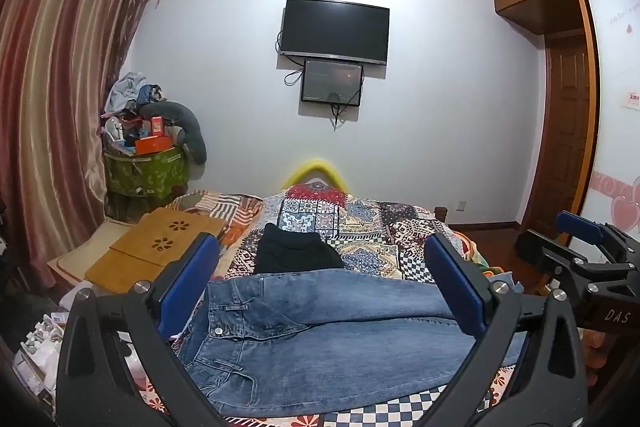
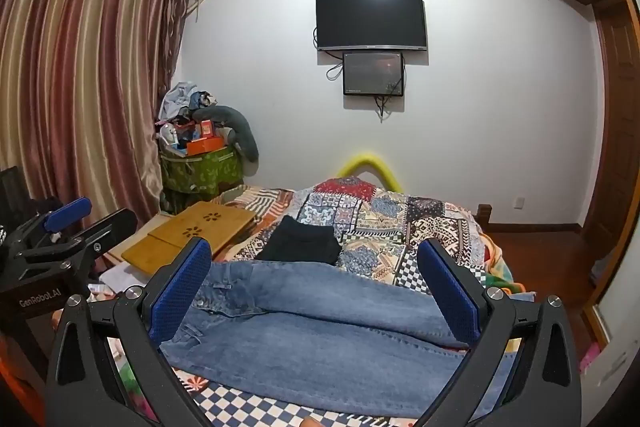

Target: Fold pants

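Hovering wide apart, both grippers' fingers (image 1: 188, 283) straddle flat jeans (image 1: 328, 331).

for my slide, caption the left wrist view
Open left gripper hovering over blue jeans laid across a patchwork quilt.

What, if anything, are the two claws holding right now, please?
Nothing: the left claw and right claw are both open above the jeans, which lie flat on the bed.
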